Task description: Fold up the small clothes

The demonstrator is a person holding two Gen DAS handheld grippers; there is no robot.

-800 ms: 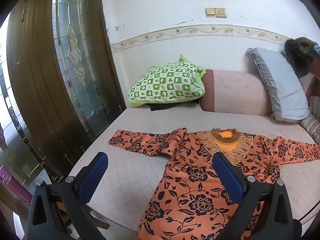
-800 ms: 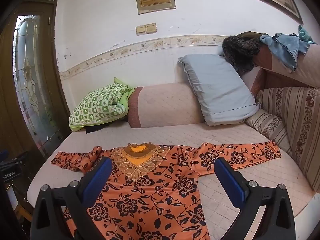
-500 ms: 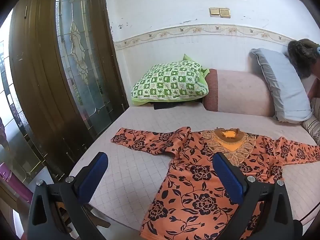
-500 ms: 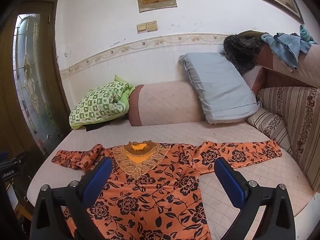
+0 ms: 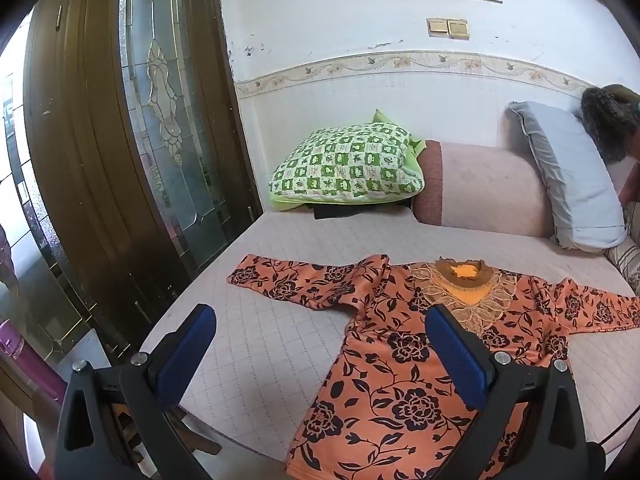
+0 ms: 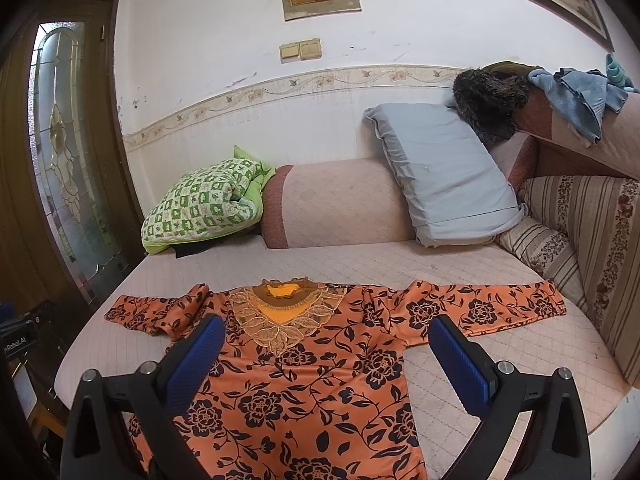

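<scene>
An orange long-sleeved top with black flowers (image 5: 384, 368) lies flat on the pink quilted daybed (image 5: 280, 280), neck away from me, both sleeves spread out. It also shows in the right wrist view (image 6: 312, 380). Its left sleeve (image 6: 160, 312) is a bit bunched; the right sleeve (image 6: 500, 308) is straight. My left gripper (image 5: 320, 356) is open and empty, above the bed's near edge, left of the top's body. My right gripper (image 6: 326, 360) is open and empty above the top's chest.
A green checked pillow (image 5: 348, 168), a pink bolster (image 5: 484, 188) and a grey pillow (image 5: 568, 184) line the back wall. A wooden glass-panelled door (image 5: 120, 140) stands at the left. Striped cushions (image 6: 592, 240) and a sofa arm with draped clothes (image 6: 572, 96) are at the right.
Both grippers have drifted slightly, the left view swinging a little leftward and lower. The top lies as before; both grippers stay open.
</scene>
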